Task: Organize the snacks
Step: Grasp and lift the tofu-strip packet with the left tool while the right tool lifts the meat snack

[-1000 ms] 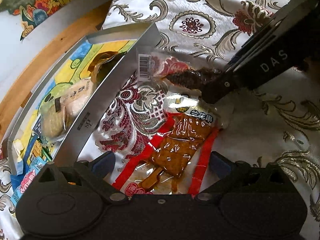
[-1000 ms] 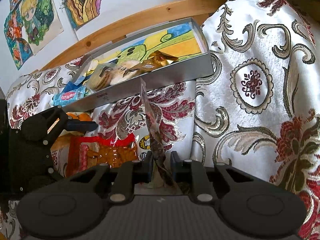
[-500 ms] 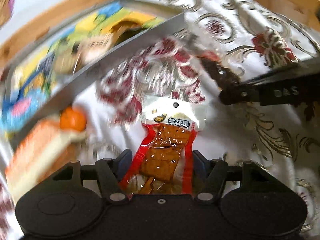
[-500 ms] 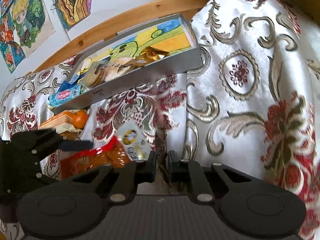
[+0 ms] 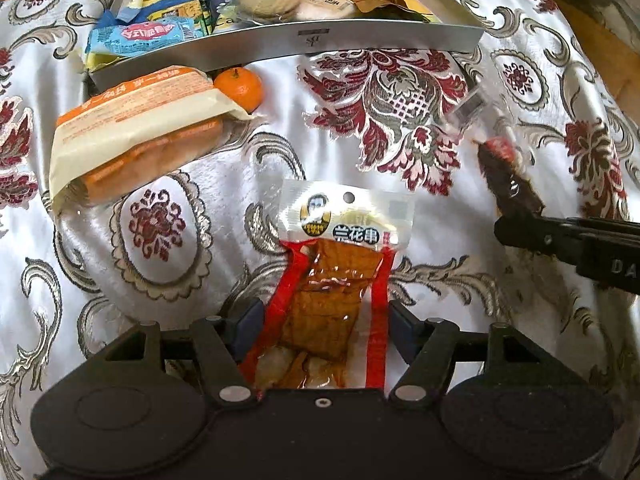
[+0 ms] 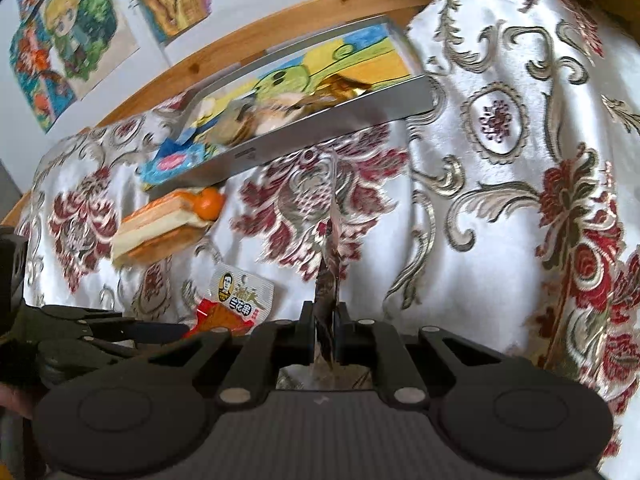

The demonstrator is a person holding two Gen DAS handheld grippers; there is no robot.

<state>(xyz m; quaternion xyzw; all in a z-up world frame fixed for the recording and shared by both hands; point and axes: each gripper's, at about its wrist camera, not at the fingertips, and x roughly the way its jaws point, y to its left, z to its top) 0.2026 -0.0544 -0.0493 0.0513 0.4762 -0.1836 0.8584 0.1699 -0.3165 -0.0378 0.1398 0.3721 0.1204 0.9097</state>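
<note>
The left gripper (image 5: 322, 316) has its jaws spread around the red snack pack (image 5: 334, 280) lying on the patterned cloth (image 5: 160, 216) near the tray (image 5: 320, 38), while the right gripper (image 6: 323, 322) pinches a dark snack pack (image 6: 330, 248); both look light, floppy and slippery, so grab the middle.

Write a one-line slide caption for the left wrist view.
Left gripper straddles a red-edged tofu snack packet on the brocade cloth, silver tray of snacks beyond.
</note>
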